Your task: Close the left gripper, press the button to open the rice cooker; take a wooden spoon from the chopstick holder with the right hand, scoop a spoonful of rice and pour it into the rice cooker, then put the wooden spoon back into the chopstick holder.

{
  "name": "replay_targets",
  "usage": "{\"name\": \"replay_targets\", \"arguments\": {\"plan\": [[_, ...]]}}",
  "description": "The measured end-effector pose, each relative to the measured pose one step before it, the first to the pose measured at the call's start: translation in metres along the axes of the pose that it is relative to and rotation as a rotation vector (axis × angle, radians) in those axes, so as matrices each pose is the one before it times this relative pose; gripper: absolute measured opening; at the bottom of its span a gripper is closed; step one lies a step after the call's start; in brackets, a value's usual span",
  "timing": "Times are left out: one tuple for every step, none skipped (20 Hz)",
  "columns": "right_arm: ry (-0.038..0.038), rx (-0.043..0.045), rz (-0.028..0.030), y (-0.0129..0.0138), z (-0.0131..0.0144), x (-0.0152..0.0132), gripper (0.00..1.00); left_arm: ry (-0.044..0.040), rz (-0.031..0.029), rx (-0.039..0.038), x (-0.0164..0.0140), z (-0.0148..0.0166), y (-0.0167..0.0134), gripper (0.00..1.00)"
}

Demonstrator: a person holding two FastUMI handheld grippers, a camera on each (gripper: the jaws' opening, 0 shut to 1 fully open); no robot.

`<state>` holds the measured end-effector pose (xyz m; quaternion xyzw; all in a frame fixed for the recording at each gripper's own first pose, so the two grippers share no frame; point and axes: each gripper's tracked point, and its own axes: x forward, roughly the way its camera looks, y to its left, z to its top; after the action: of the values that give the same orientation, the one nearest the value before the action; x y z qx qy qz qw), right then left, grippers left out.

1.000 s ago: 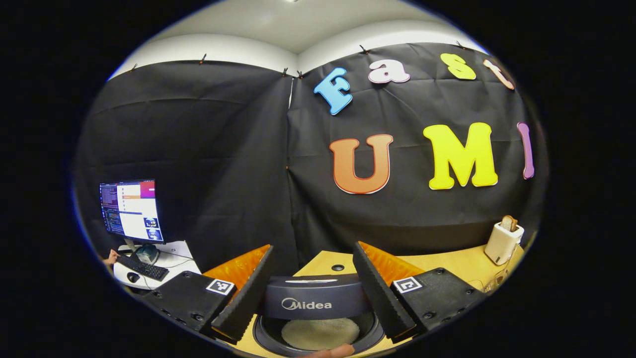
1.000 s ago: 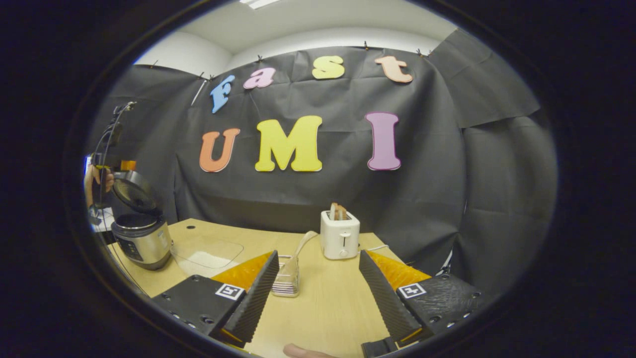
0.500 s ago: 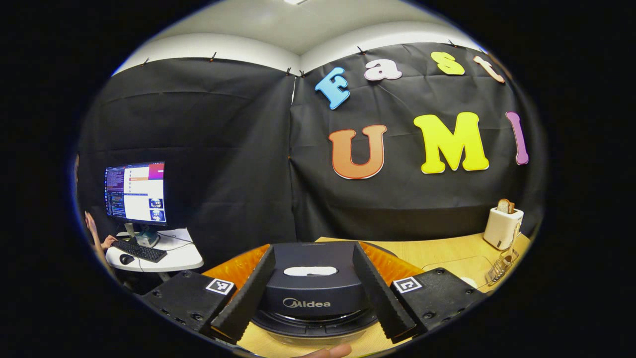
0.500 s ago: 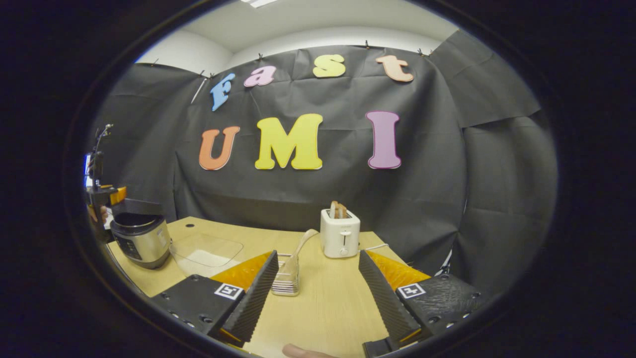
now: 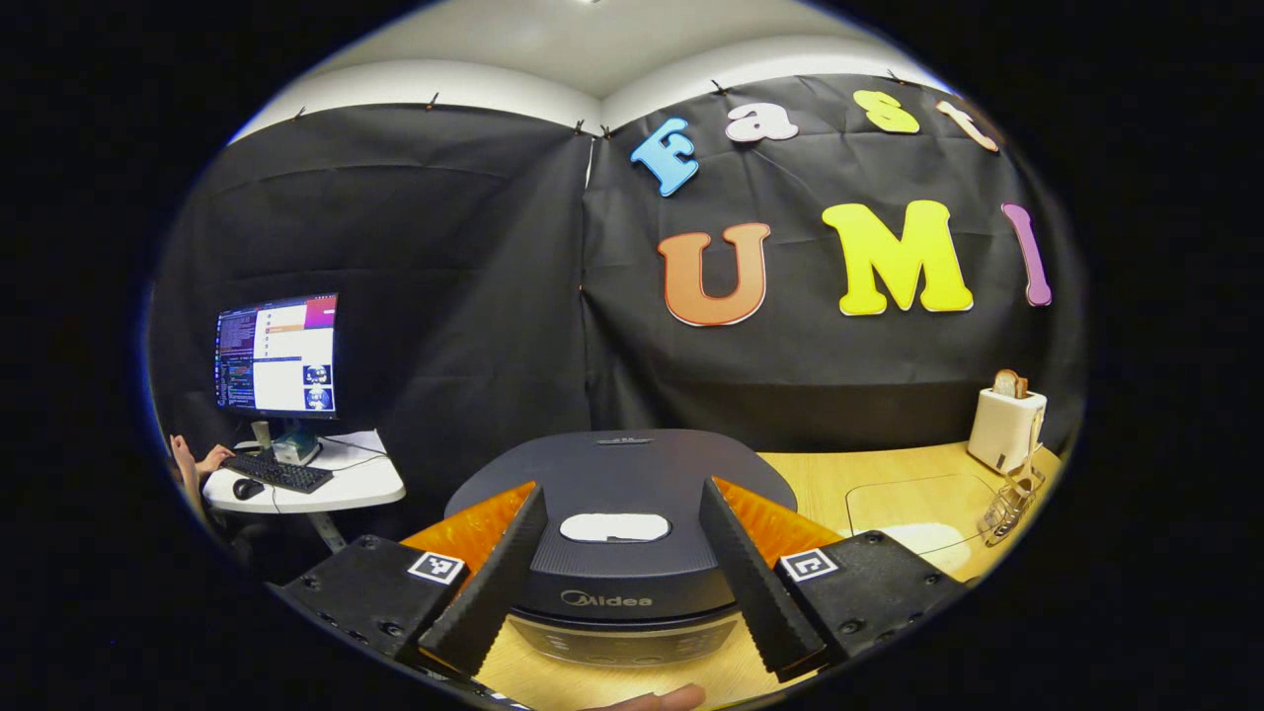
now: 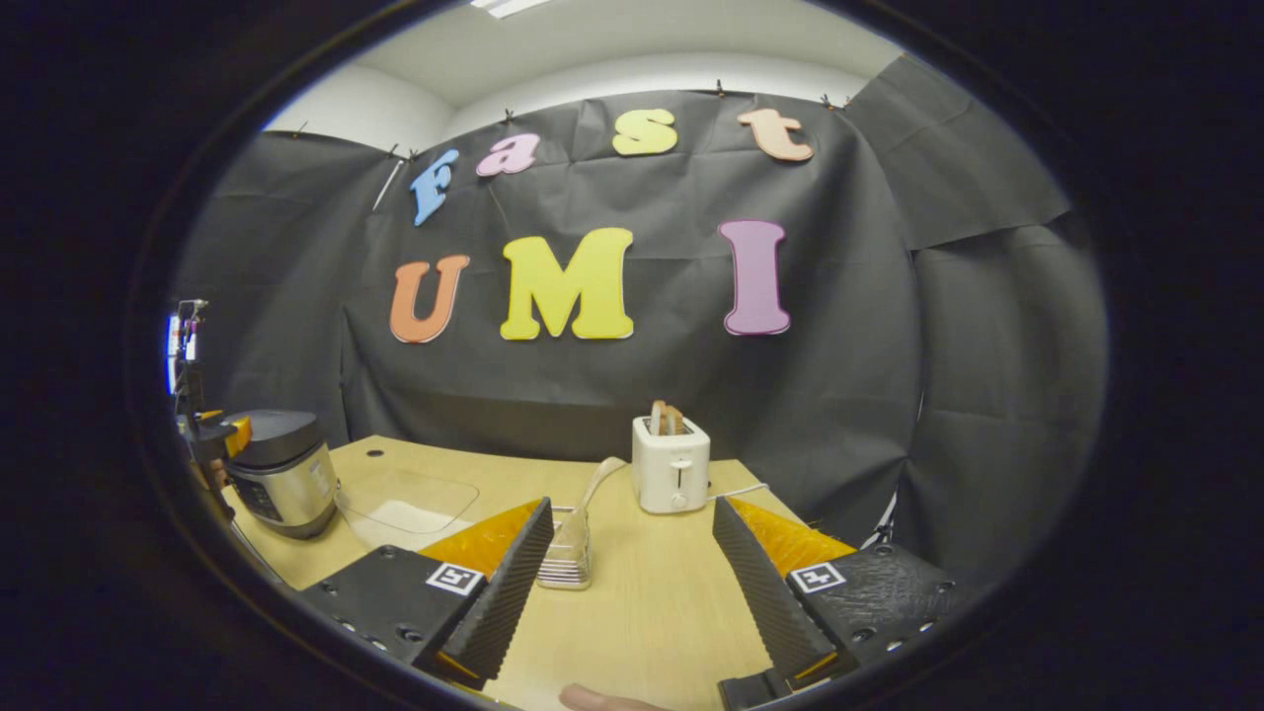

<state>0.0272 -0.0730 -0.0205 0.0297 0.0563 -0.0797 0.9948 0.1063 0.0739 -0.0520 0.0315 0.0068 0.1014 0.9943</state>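
The dark rice cooker (image 5: 617, 474) has its lid down, with a white button (image 5: 614, 527) on top. My left gripper (image 5: 620, 583) is open, its fingers spread to either side of the lid's front over the button. In the right gripper view the cooker (image 6: 281, 474) stands at the table's far left with its lid down, and the left gripper (image 6: 212, 434) is just beside it. My right gripper (image 6: 637, 602) is open and holds nothing above the table. Ahead of it a wooden spoon (image 6: 592, 489) leans in the clear chopstick holder (image 6: 566, 548).
A clear tray (image 6: 410, 504) with rice lies between cooker and holder. A white toaster (image 6: 671, 462) with bread stands at the back. Left of the cooker, a monitor (image 5: 276, 354) and keyboard sit on a side table (image 5: 346, 489), where a person's hand (image 5: 197, 464) rests.
The cooker lid has swung from open, with the pot's inside showing, to fully down. My left gripper followed it down. The right gripper has hardly moved.
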Motion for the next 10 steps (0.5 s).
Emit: {"name": "replay_targets", "arguments": {"plan": [[-0.00097, 0.00051, 0.00204, 0.00114, 0.00041, -0.00057, 0.96, -0.01607, 0.00414, -0.00314, -0.00062, 0.00073, 0.00042, 1.00], [-0.00175, -0.00036, 0.00202, 0.00022, 0.00034, -0.00039, 0.96, -0.01795, 0.00335, 0.00057, 0.00005, 0.00124, -0.00054, 1.00], [-0.00284, 0.00057, 0.00132, -0.00005, 0.00078, -0.00070, 0.94, -0.00651, 0.00122, 0.00227, 0.00037, -0.00290, 0.00105, 1.00], [-0.00211, 0.00224, 0.00197, 0.00124, 0.00162, -0.00043, 0.94, 0.00773, 0.00205, -0.00584, -0.00150, -0.00762, -0.00035, 0.99], [0.00000, 0.00258, 0.00303, 0.00060, -0.00129, -0.00062, 0.96, -0.04863, -0.00014, 0.01120, -0.00076, 0.00741, -0.00055, 1.00], [0.00117, 0.00141, 0.00399, 0.00176, 0.00014, -0.00075, 0.97, -0.01307, 0.00356, 0.01055, -0.00039, -0.00126, -0.00076, 1.00], [0.00118, -0.00158, 0.00374, 0.00191, -0.00093, 0.00012, 0.96, -0.03728, 0.00578, -0.00252, -0.00018, 0.00244, 0.00094, 0.92], [0.00149, -0.00369, 0.00284, 0.00197, -0.00027, -0.00003, 0.97, 0.00349, 0.00597, -0.00455, 0.00053, -0.00247, 0.00003, 0.93], [0.00350, -0.00354, 0.00246, 0.00197, -0.00200, 0.00001, 0.96, -0.01324, 0.00624, -0.00103, -0.00236, 0.00162, 0.00146, 0.98], [0.00228, -0.00110, 0.00320, 0.00163, -0.00094, 0.00032, 0.96, -0.00134, 0.00133, 0.00763, -0.00067, 0.00148, 0.00025, 0.98]]}}
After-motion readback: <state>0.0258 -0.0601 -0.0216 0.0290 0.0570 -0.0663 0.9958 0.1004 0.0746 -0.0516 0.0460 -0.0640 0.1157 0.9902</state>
